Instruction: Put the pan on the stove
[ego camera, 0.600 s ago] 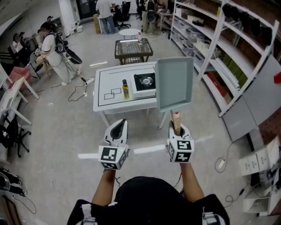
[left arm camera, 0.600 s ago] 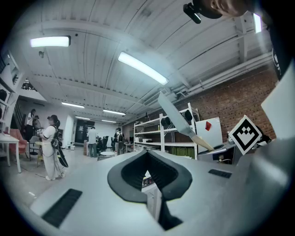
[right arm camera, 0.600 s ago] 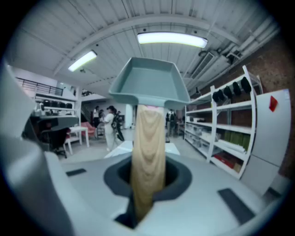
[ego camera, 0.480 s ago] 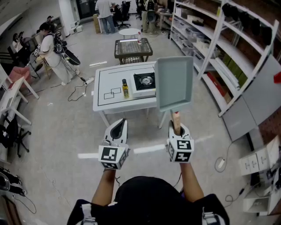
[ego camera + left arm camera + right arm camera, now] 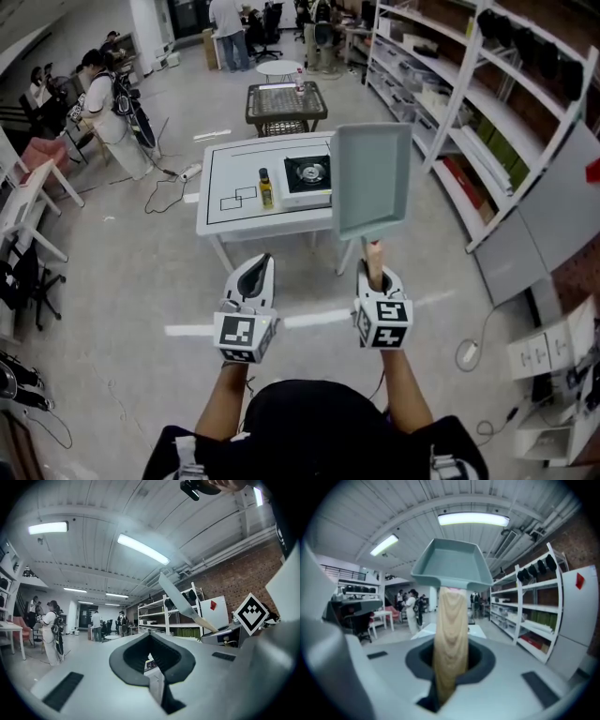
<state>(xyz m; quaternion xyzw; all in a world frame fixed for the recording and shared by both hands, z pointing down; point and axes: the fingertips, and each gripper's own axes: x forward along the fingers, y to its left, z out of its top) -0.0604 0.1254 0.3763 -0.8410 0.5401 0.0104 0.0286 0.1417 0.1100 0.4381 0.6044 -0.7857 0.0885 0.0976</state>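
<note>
In the head view both forearms reach up from the bottom centre, side by side. The left gripper (image 5: 254,269), lower left of centre, is clenched on nothing, its jaws pressed together. Above it stands the table (image 5: 234,169), with a bottle (image 5: 268,190) and, to the right of that, the stove (image 5: 308,173). The pan (image 5: 372,178) hangs in the air right of centre. It is not on the stove, and it covers the stove's right edge and the table's right end. Its handle (image 5: 375,255) runs down into the right gripper (image 5: 375,274), which grasps it; the handle's lower end is buried between the jaws. The left gripper view shows the pan edge-on and tilted, and only a sliver of table. The right gripper view shows the pan's hollow, and the stove is hidden.
</note>
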